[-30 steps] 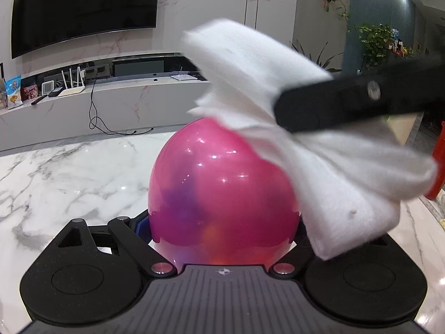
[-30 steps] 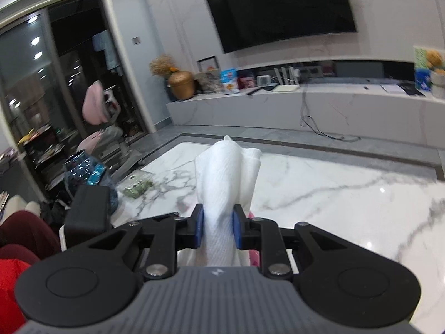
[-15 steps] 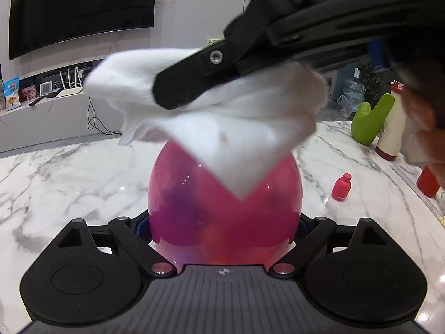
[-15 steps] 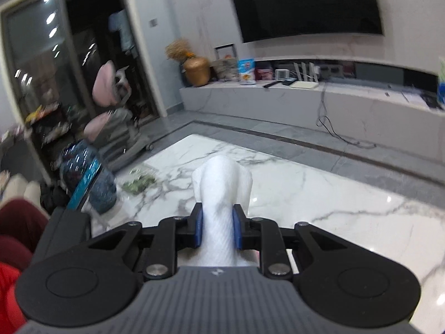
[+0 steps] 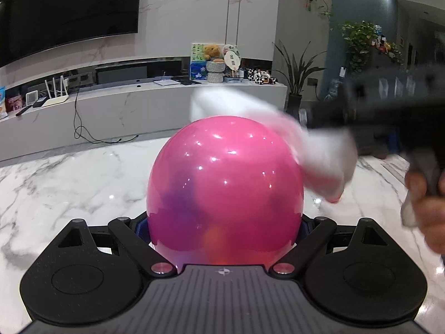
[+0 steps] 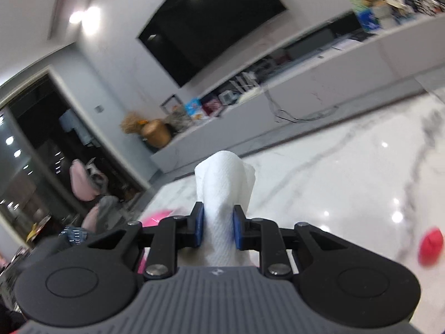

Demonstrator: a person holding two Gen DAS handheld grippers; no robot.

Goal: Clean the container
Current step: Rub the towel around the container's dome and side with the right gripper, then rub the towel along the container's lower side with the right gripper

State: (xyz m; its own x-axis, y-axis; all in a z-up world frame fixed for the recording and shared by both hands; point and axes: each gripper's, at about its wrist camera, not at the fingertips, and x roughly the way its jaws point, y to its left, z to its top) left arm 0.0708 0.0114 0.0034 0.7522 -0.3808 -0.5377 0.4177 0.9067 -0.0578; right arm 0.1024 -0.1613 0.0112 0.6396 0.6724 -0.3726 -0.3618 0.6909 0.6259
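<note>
My left gripper [image 5: 225, 222] is shut on a glossy pink egg-shaped container [image 5: 225, 183], held upright above the marble table. My right gripper [image 6: 218, 229] is shut on a crumpled white paper towel [image 6: 222, 192]. In the left wrist view the towel [image 5: 311, 150] is blurred and lies against the container's upper right side, with the right gripper's black body [image 5: 383, 114] behind it at the right. In the right wrist view a sliver of the pink container [image 6: 157, 217] shows below left of the towel.
A white marble table [image 5: 69, 183] lies beneath. A small pink bottle [image 6: 429, 246] is at the right of the table. A low TV console [image 5: 139, 103] and a wall TV [image 5: 66, 14] stand behind. A hand [image 5: 428, 203] holds the right gripper.
The right gripper with the towel has swept from over the top of the container down to its right side. The right wrist view has tilted. The container has stayed still in the left gripper.
</note>
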